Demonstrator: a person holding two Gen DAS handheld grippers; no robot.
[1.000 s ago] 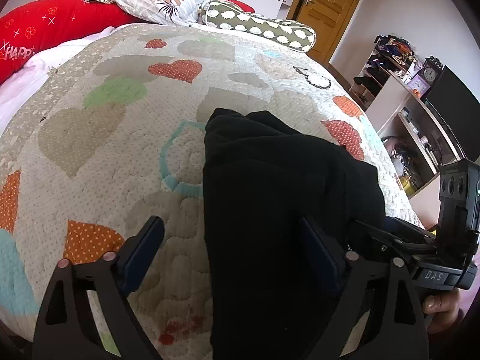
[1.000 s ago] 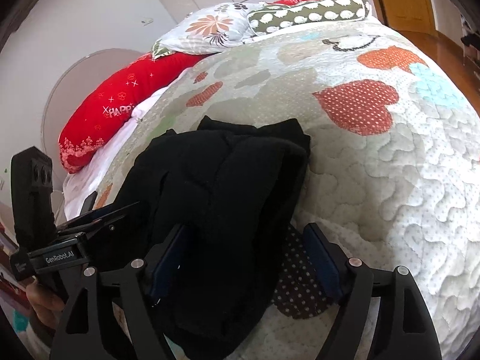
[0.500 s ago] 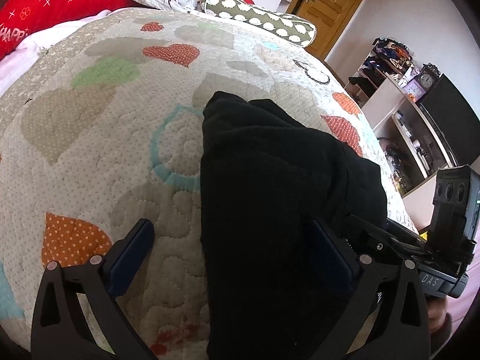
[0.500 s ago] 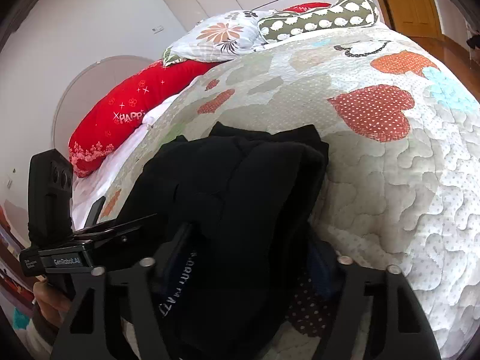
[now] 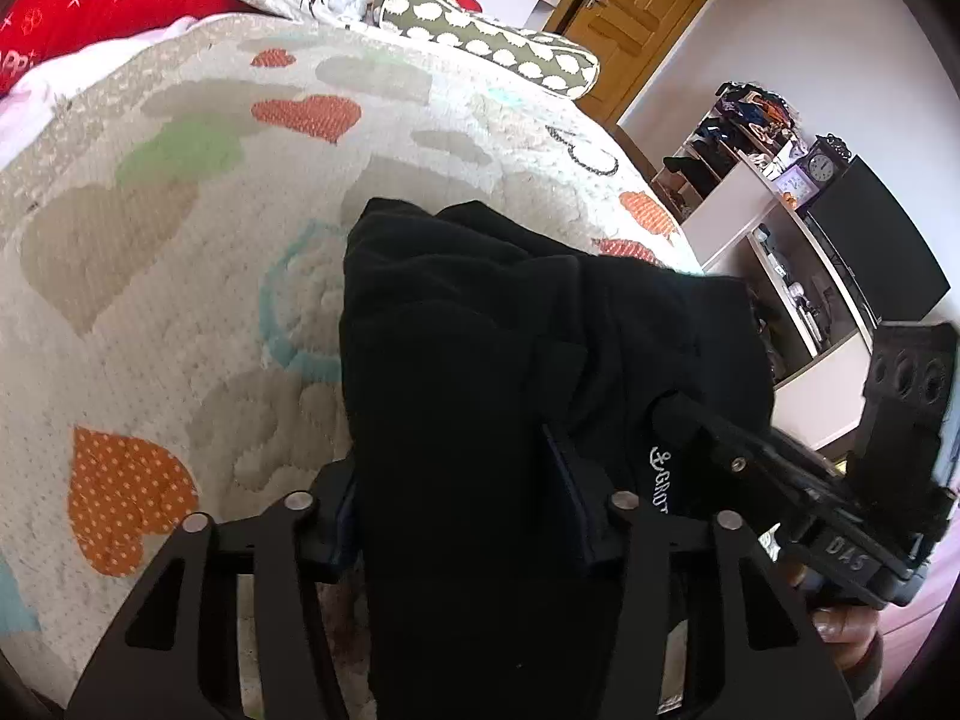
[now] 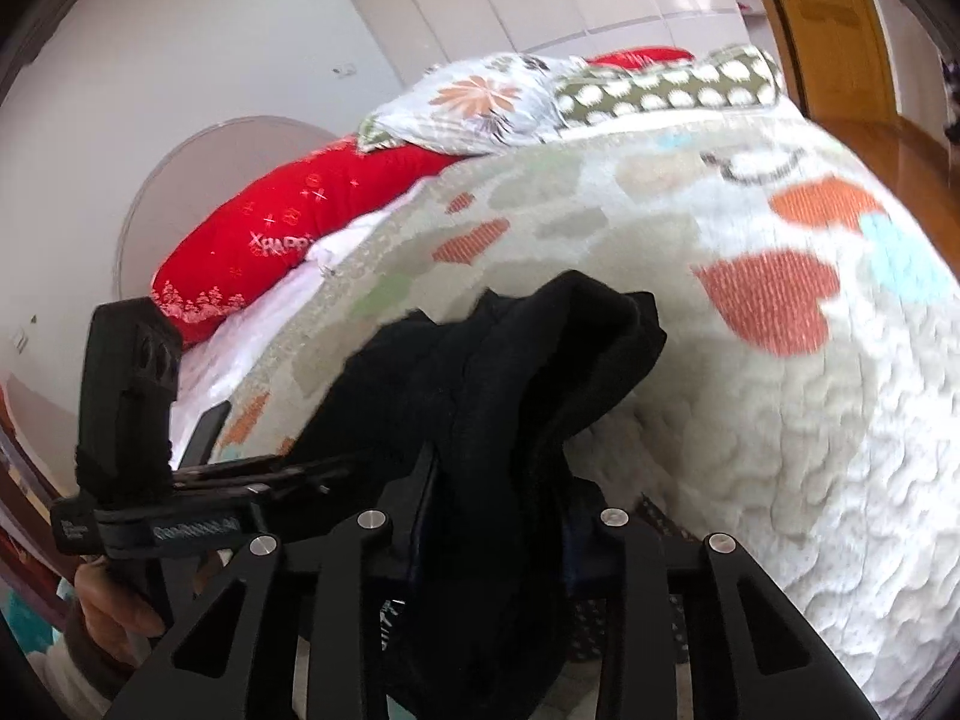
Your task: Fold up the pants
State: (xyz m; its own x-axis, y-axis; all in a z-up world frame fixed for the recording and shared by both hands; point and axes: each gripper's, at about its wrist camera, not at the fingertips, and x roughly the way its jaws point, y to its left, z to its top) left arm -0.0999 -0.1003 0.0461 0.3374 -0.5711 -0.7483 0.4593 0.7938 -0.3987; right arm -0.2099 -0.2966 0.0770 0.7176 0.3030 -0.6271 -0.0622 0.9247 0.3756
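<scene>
The black pants [image 5: 480,372] lie bunched on the heart-patterned quilt [image 5: 180,240], their near end raised off it. My left gripper [image 5: 462,498] is shut on the pants' near edge, fabric filling the gap between its fingers. My right gripper [image 6: 498,516] is shut on the same near end from the other side, and the pants [image 6: 516,372] drape forward from it onto the quilt [image 6: 780,420]. Each gripper shows in the other's view: the right one in the left wrist view [image 5: 678,420], the left one in the right wrist view [image 6: 312,468].
Pillows lie at the bed's head: a red one [image 6: 288,234], a floral one [image 6: 468,102] and a green spotted one [image 6: 666,90]. A shelf unit with clutter and a clock [image 5: 774,180] stands right of the bed. A wooden door [image 5: 636,6] is beyond.
Both grippers closed from open onto the near end of the pants and lifted it. The fabric now hangs bunched between the fingers instead of lying flat.
</scene>
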